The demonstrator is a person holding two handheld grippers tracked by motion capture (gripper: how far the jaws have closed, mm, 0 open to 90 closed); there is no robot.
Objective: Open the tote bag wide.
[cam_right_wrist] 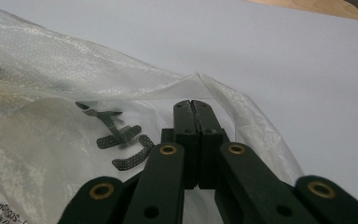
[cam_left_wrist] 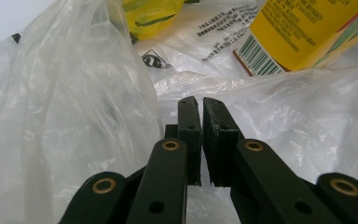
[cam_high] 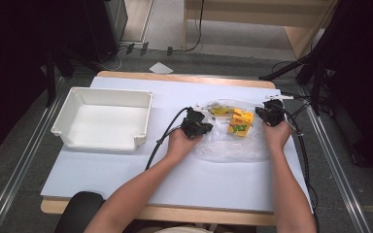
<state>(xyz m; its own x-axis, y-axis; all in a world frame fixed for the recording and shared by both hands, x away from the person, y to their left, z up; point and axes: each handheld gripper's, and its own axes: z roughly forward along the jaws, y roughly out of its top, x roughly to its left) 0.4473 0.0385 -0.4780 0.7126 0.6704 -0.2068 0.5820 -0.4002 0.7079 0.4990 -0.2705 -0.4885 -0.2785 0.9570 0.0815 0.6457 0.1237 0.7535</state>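
Honestly, the risks here all come down to thin plastic.

High view, layout: my left tool [cam_high: 197,125] and my right tool [cam_high: 272,114] sit at opposite edges of a clear plastic bag [cam_high: 226,145] lying on the counter [cam_high: 126,165]. A yellow carton [cam_high: 240,122] and a yellow packet [cam_high: 219,110] rest inside it. A white bin [cam_high: 104,118] stands empty, well apart to the left.

High view, risk: if I lift both edges unevenly, the carton could slide toward the low side and tumble out.

Left tool view, state: my jaws are nearly together, a thin slit between them, with bag film [cam_left_wrist: 270,112] bunched around the tips. I cannot tell whether film is really caught.

Left tool view, risk: a hold on a single slippery layer may slip once weight comes on; the carton [cam_left_wrist: 307,32] lies just beyond.

Right tool view, state: jaws pressed fully together on a raised fold [cam_right_wrist: 200,81] of the bag's edge.

Right tool view, risk: pulling hard against the other side could stretch or tear the film at that pinch.
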